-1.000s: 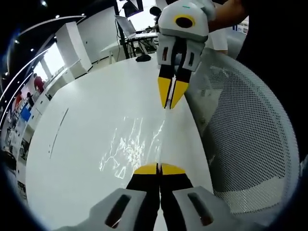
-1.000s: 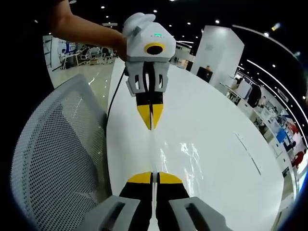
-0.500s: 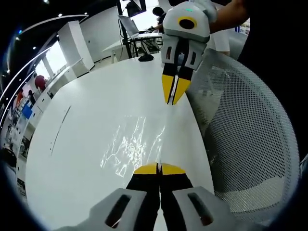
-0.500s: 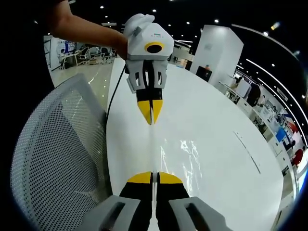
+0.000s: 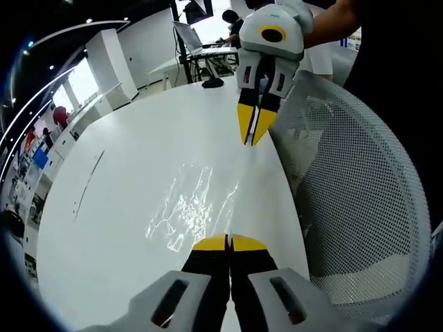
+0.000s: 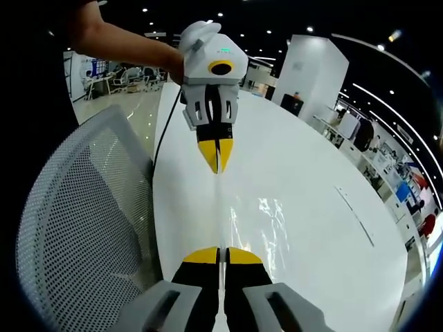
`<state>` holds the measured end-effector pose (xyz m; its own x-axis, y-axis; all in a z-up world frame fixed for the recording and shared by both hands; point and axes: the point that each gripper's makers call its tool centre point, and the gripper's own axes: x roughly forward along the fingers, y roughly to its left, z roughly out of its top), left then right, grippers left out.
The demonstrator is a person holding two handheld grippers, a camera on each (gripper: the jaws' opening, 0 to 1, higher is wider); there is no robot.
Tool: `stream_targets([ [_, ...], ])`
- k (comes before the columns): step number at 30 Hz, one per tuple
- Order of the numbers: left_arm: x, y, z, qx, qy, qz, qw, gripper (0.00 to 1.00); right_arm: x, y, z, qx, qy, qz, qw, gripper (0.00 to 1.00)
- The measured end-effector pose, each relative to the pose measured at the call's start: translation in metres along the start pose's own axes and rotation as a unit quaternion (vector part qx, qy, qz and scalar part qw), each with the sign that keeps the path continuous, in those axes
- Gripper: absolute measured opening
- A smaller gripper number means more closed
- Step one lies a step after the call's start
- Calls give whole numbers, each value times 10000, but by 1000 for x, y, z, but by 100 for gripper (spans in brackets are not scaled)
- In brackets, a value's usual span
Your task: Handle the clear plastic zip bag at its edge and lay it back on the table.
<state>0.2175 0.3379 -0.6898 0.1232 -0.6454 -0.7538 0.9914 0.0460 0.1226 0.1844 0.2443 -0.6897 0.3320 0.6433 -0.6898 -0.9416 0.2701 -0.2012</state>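
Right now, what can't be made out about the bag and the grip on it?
- Bag outline: clear film on white table, just glare, both views.
- Left hand-held gripper: grip point hidden between the closed tips.
- Right hand-held gripper: same.
- Bag lifted or lying: unclear.

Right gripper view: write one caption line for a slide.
Two shut claws hold a clear zip bag by its edge above a white table.

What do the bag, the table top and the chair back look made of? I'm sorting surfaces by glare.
The bag looks like thin clear plastic film: see-through, with crinkled bright glints. The table top looks like a smooth white laminate or painted board, with a soft sheen; which one cannot be told. The chair back looks like white perforated mesh, matte, with rows of small holes.
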Motion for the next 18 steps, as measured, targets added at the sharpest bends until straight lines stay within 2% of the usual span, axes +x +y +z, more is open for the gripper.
stream_targets([
  [18,-4,7,-4,-62,-9,44,10000,0,-7,0,-6,90,2,-51,9999,0],
])
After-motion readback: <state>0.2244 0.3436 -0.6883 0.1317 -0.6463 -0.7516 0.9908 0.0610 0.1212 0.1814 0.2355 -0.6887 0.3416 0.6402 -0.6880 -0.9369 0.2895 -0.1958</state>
